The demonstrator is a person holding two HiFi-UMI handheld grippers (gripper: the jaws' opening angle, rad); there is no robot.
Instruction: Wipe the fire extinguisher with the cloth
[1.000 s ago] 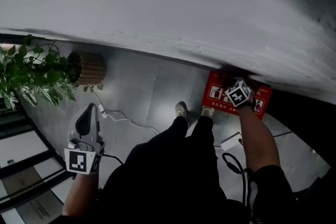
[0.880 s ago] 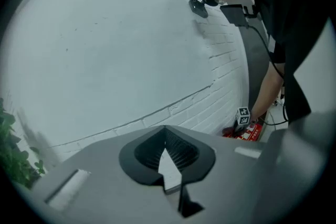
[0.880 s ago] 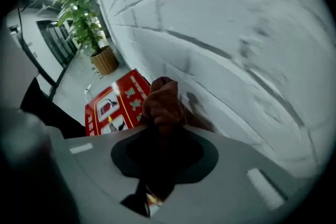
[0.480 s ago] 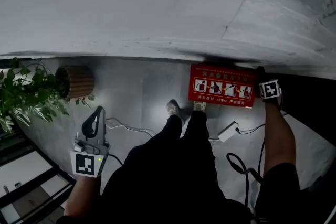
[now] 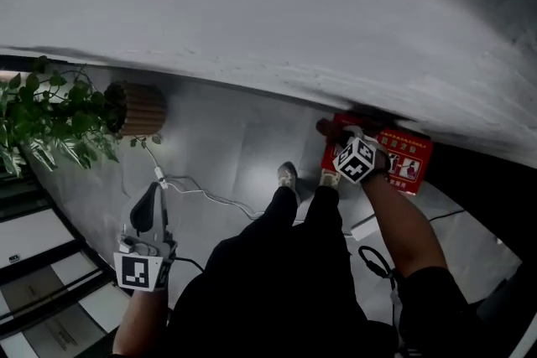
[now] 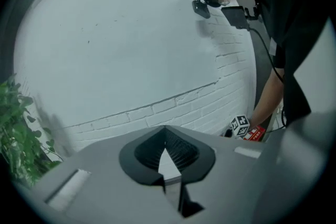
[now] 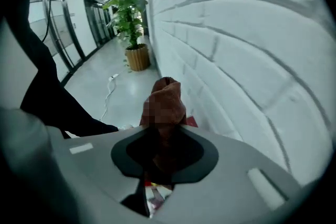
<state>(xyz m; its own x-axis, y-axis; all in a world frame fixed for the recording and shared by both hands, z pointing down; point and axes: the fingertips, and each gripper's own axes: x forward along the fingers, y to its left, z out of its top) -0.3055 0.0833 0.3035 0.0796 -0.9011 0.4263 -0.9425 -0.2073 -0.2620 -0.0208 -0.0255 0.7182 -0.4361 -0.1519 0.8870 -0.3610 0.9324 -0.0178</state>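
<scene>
Nearest, the left gripper (image 6: 166, 134) is hanging idle above the grey floor (image 5: 226, 138), its jaws meeting at the tips and gripping nothing. Further out, the right gripper (image 7: 164, 136) is pinching a bunched rust-brown cloth (image 7: 168, 93), its jaws partly closed on it, and is angling it down at the left end of the flat red fire extinguisher box (image 5: 407, 157). The box is sitting at the floor's far edge against the white brick wall (image 5: 252, 4). My reading is that wiping is starting or under way. Contact is unclear, and the share already cleaned cannot be told. Counting: two grippers, one cloth, one red box, no bare cylinder showing, one leafy potted plant (image 5: 50, 109), one white cable (image 5: 201, 190).
</scene>
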